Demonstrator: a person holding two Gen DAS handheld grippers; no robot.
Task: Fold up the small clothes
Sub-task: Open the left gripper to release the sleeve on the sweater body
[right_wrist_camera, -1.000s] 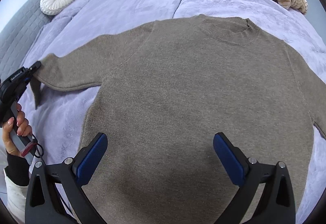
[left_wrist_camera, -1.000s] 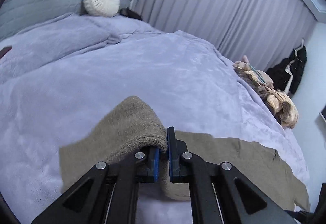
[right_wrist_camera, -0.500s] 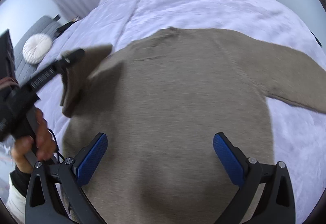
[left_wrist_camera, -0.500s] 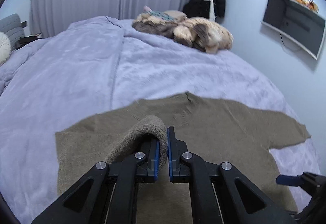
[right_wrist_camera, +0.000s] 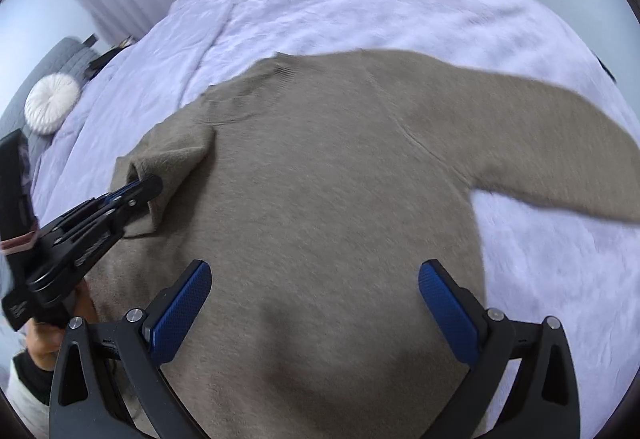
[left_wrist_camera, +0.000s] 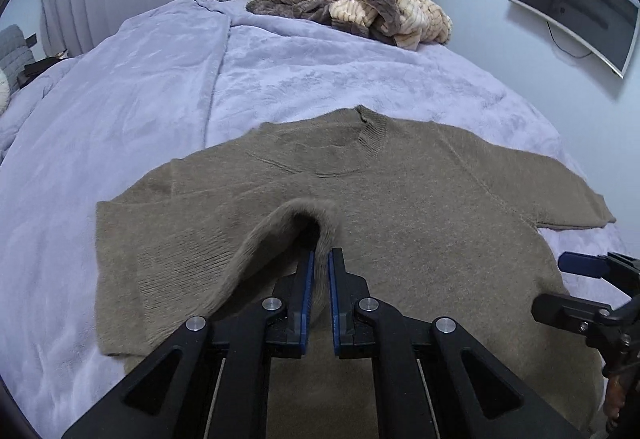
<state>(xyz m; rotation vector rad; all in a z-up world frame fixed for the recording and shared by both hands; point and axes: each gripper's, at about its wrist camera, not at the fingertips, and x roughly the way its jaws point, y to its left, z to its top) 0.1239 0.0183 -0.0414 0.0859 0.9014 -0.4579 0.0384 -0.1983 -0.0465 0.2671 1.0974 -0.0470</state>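
Left gripper [left_wrist_camera: 319,263] clamped on sweater [left_wrist_camera: 420,223] cuff, sleeve folded across body. Right gripper [right_wrist_camera: 314,303] jaws wide apart, empty, above hem. Blanket [left_wrist_camera: 120,99] underneath.

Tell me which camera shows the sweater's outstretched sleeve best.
The right wrist view: the outstretched sleeve runs nearly whole across the blanket. The left wrist view shows it shorter, squeezed at the right edge.

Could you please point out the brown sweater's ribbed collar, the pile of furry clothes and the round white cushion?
Ribbed collar [left_wrist_camera: 370,137], left wrist view: its right side.
Pile of furry clothes [left_wrist_camera: 384,9], left wrist view: cream middle.
Round white cushion [right_wrist_camera: 52,104], right wrist view: centre.
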